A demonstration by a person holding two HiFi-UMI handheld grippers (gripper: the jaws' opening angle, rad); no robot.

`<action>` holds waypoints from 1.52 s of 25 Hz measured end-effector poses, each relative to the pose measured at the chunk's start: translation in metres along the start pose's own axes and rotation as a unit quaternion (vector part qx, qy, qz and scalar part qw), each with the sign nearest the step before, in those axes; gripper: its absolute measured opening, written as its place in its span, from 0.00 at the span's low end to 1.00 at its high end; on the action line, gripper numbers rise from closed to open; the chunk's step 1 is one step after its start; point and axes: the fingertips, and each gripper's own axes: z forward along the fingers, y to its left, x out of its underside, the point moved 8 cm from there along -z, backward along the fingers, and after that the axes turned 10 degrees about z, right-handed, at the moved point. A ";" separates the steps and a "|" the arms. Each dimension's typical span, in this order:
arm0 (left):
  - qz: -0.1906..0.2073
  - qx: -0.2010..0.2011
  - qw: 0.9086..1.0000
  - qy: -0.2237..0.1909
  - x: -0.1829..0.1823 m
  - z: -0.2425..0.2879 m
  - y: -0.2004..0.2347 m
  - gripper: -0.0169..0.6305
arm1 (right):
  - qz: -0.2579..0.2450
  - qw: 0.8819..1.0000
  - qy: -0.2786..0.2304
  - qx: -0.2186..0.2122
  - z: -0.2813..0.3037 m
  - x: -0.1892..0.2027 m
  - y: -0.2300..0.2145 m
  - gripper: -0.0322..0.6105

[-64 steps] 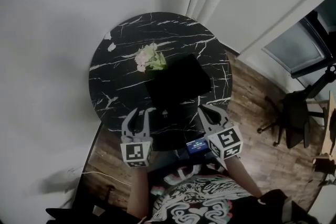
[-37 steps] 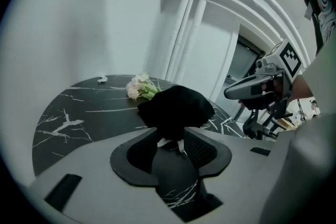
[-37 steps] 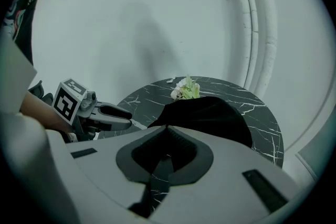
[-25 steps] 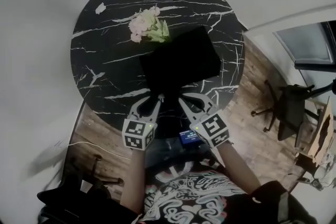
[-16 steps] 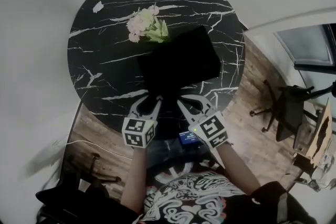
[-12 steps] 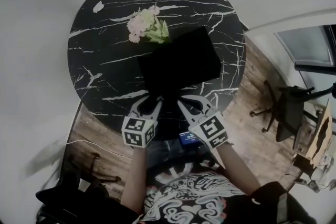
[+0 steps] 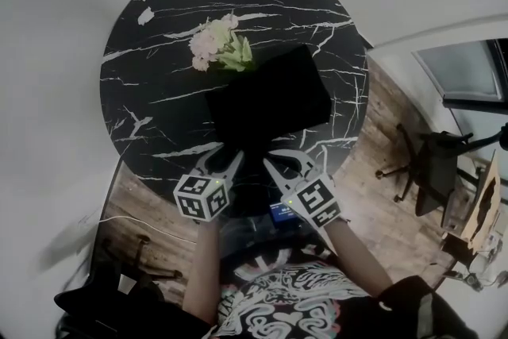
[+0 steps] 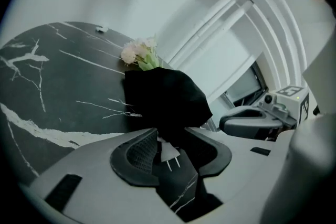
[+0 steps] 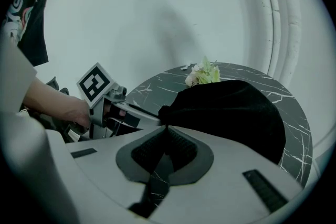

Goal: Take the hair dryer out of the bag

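**Hair dryer out of sight in the bag (image 7: 270, 103), dead ahead of both tools**

The left tool (image 8: 170, 132) stands part open, its jaws having just been opening. A white plug (image 8: 169, 152) lies loose between them at the bag's near edge. The right tool (image 9: 166, 127) is shut, and its tips seem to pinch that same edge just beside. The bag lies slantwise on the worktop (image 7: 151, 83), with flowers (image 7: 218, 48) at its far corner. The dryer's body is probably inside the bag, so the pull would run back from the bag. The left tool is nearest the plug.
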 end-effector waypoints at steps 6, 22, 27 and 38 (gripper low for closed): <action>0.045 0.015 0.999 -0.002 -0.014 0.006 -0.008 0.08 | -0.008 1.000 0.008 0.000 0.000 -0.001 0.003 0.08; 0.030 0.087 0.993 -0.073 -0.043 -0.013 -0.022 0.07 | -0.051 0.998 0.017 0.030 0.013 -0.008 0.026 0.09; 0.024 0.111 0.990 -0.090 -0.050 -0.021 -0.029 0.07 | -0.073 0.994 0.019 0.080 0.023 -0.010 0.032 0.28; 0.032 0.138 0.986 -0.085 -0.045 -0.025 -0.041 0.07 | -0.121 0.980 0.000 0.155 0.051 -0.016 0.026 0.26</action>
